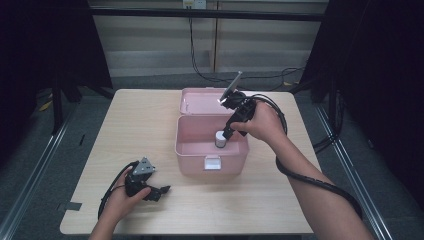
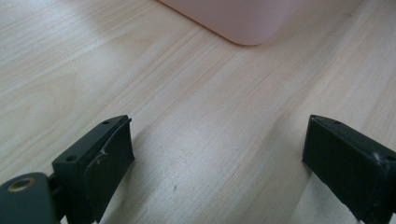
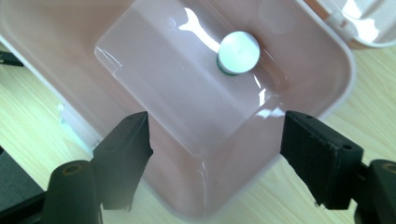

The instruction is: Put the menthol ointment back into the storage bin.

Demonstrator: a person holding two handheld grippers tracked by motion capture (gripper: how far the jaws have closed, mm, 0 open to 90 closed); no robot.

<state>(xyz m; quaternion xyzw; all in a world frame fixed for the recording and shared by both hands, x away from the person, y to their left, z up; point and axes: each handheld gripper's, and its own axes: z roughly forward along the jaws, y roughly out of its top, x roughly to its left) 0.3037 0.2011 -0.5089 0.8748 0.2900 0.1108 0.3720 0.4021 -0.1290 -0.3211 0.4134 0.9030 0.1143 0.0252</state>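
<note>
An open pink box (image 1: 195,162) stands mid-table, its lid (image 1: 200,100) folded back behind it. Inside, near the right wall, a small bottle with a white cap (image 1: 220,138) stands upright. My right gripper (image 1: 227,134) hangs over the box just above the bottle, pointing down. In the right gripper view its jaws (image 3: 217,149) stand open and hold nothing, with the bottle's cap (image 3: 239,52) well below them on the box floor (image 3: 154,60). My left gripper (image 1: 162,192) rests on the table at the front left, open and empty (image 2: 219,158).
The light wooden table (image 1: 140,130) has bare room left of the box. A corner of the box (image 2: 243,18) lies ahead of the left jaws. A cable (image 1: 310,180) trails from the right gripper along the forearm. Dark curtains and floor rails surround the table.
</note>
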